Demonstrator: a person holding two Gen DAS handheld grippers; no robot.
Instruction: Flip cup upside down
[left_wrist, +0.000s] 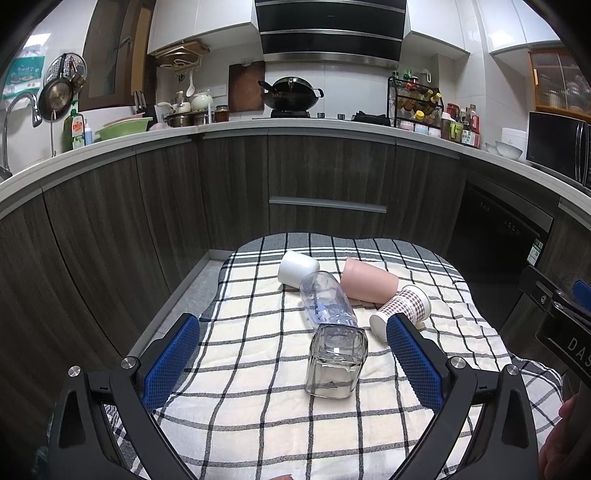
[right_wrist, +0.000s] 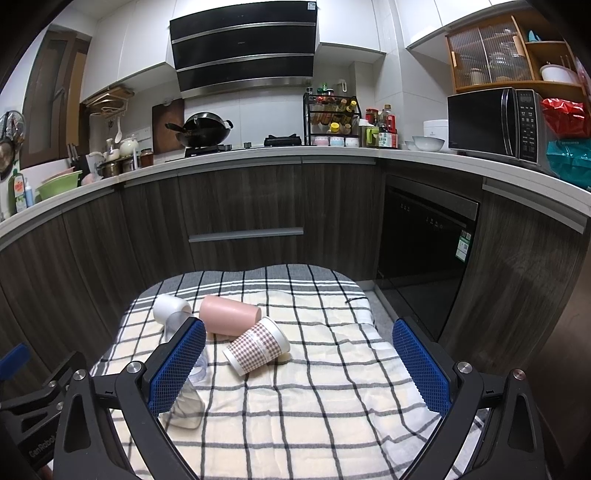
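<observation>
Several cups lie on their sides on a checked cloth (left_wrist: 258, 398). A square grey glass (left_wrist: 336, 363) lies nearest, between the fingers of my open left gripper (left_wrist: 293, 326). Behind it lie a clear plastic cup (left_wrist: 327, 301), a white cup (left_wrist: 297, 268), a pink cup (left_wrist: 369, 282) and a checked paper cup (left_wrist: 402, 308). In the right wrist view my right gripper (right_wrist: 299, 332) is open and empty, with the checked paper cup (right_wrist: 256, 345) and pink cup (right_wrist: 229, 317) ahead. The white cup (right_wrist: 170, 308) and the grey glass (right_wrist: 186, 404) are partly hidden by the left finger.
The cloth (right_wrist: 295, 406) covers a small table in front of dark wood kitchen cabinets (left_wrist: 325, 177). A dishwasher (right_wrist: 424, 251) stands at the right. The right gripper body (left_wrist: 561, 317) shows at the right edge of the left wrist view.
</observation>
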